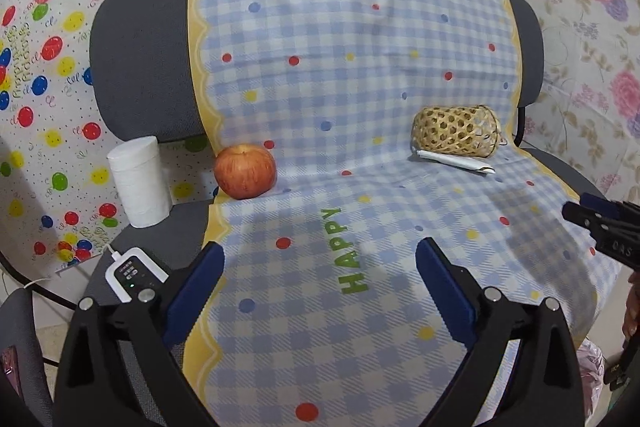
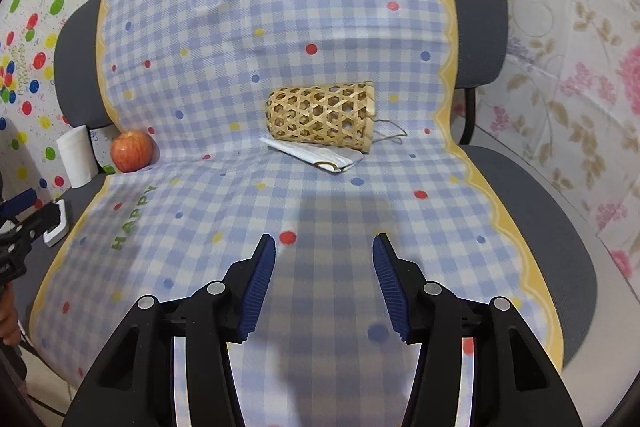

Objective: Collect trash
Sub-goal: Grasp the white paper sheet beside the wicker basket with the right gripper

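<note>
Chair cloth [image 2: 320, 27] | basket [image 2: 320, 117] hides paper [image 2: 316, 155] edge | both grippers [image 1: 320, 279] [image 2: 324, 283] gaping, empty

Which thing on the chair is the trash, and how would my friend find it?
Find the grey chair under the blue checked cloth. Where seat meets backrest, a woven bamboo basket lies on its side. The trash is the flat, crumpled white paper along the basket's front, the only flat white thing on the cloth.

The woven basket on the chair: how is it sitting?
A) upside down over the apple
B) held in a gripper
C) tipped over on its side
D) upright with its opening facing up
C: the woven basket lies on its side on the checked cloth, with a folded white paper lying in front of it, far from the apple.
</note>
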`<state>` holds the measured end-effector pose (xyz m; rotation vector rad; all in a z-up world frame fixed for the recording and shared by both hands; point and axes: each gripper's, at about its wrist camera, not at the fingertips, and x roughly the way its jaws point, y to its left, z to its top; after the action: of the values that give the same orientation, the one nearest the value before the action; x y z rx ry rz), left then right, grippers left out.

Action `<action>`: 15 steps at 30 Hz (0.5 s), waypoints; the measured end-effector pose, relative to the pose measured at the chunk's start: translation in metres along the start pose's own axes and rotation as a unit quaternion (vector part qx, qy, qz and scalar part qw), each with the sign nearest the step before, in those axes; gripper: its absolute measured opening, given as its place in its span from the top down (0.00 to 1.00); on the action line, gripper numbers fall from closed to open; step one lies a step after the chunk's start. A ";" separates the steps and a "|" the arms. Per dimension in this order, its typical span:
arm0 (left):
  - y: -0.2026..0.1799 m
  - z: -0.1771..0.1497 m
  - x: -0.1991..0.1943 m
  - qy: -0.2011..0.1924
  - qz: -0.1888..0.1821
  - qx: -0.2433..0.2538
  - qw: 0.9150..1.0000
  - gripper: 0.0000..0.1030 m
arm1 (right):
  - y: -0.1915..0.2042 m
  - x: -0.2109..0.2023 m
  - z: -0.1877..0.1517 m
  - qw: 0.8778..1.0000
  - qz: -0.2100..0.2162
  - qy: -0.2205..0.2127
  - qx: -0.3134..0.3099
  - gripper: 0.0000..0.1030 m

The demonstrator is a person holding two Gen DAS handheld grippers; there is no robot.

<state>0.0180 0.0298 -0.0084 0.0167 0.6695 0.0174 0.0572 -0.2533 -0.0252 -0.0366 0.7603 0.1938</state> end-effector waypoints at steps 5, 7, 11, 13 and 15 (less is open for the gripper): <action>-0.003 0.012 0.022 0.008 -0.002 -0.003 1.000 0.09 | -0.004 0.042 0.021 1.000 0.013 0.022 0.011 0.50; -0.006 0.021 0.029 0.005 -0.004 -0.002 1.000 0.09 | -0.004 0.058 0.031 0.999 0.019 0.030 0.015 0.50; -0.014 0.040 0.045 0.000 -0.006 0.004 1.000 0.09 | -0.003 0.091 0.051 0.999 0.021 0.047 0.009 0.52; -0.018 0.047 0.051 -0.001 -0.010 0.006 1.000 0.09 | -0.002 0.104 0.058 0.998 0.017 0.055 0.000 0.52; -0.022 0.052 0.057 0.001 -0.008 0.011 1.000 0.09 | -0.001 0.122 0.066 0.997 0.017 0.071 -0.006 0.52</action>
<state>0.0953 0.0083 -0.0038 0.0330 0.6726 -0.0047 0.1888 -0.2281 -0.0616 -0.0492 0.9017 0.2305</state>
